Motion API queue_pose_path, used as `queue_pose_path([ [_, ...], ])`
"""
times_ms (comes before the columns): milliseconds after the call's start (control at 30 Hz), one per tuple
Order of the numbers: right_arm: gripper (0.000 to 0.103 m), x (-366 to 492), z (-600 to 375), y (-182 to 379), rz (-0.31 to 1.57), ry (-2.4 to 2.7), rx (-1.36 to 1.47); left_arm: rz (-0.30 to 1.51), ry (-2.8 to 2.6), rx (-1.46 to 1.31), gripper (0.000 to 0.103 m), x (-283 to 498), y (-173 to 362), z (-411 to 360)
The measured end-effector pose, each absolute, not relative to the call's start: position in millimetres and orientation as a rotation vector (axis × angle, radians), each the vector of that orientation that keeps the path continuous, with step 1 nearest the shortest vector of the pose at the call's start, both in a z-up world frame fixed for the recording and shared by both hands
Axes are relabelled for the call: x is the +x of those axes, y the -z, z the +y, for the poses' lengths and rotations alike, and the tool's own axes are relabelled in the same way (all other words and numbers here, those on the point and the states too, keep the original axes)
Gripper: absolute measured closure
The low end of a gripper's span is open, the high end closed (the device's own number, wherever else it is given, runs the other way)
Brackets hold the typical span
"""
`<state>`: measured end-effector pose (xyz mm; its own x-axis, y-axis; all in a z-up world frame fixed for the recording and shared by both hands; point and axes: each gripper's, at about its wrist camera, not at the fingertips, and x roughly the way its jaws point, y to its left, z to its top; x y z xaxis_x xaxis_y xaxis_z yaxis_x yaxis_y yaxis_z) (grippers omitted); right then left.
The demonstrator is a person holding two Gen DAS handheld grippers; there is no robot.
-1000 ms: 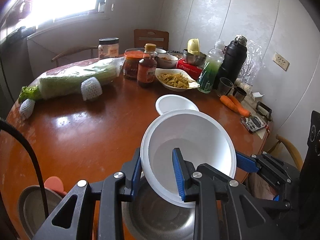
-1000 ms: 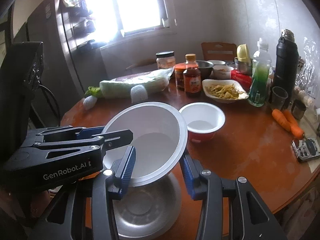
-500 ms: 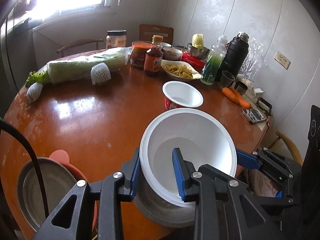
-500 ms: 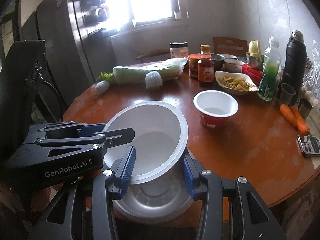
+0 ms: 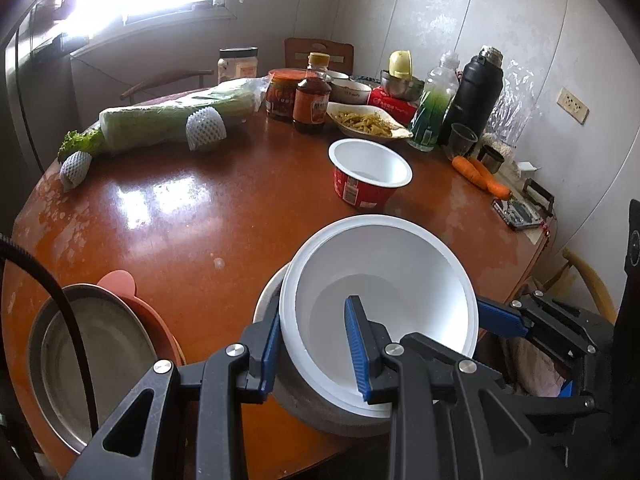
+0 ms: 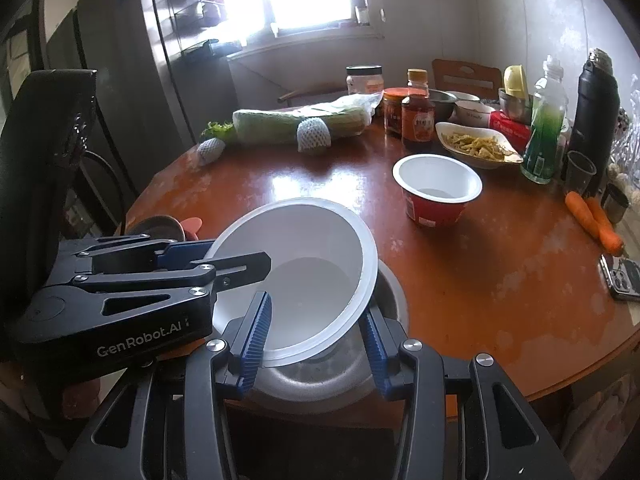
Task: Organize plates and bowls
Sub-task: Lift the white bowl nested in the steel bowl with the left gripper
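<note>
My left gripper (image 5: pixel 314 344) is shut on the near wall of a white plastic bowl (image 5: pixel 384 292), one finger inside and one outside. The bowl sits tilted in a steel bowl (image 5: pixel 320 408) at the table's near edge. My right gripper (image 6: pixel 316 330) straddles the white bowl (image 6: pixel 304 272) and the steel bowl (image 6: pixel 320 376), its fingers wide apart on either side. A red instant-noodle cup (image 5: pixel 368 180) with white inside stands upright mid-table. A steel plate on a pink plate (image 5: pixel 132 312) lies at near left.
The round wooden table (image 5: pixel 180 220) carries a wrapped cabbage (image 5: pixel 172 120), sauce bottle (image 5: pixel 312 100), a dish of food (image 5: pixel 368 122), green bottle, black thermos (image 5: pixel 476 96), carrots (image 5: pixel 480 176) and a phone (image 5: pixel 518 212) at the right edge.
Both grippers and the white bowl have pulled back toward the near table edge and risen; the white bowl has settled lower into the steel bowl. More of the table shows.
</note>
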<state>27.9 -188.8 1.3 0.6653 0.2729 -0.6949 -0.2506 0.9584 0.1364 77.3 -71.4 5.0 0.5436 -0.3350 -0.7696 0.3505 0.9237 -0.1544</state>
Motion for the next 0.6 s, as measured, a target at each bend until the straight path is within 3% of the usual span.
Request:
queue_pose_path([
  [600,0.056,28,-190,15,0.837,-0.314,0.029,0.948,0.379,0.042,0.073,79,11,-75],
])
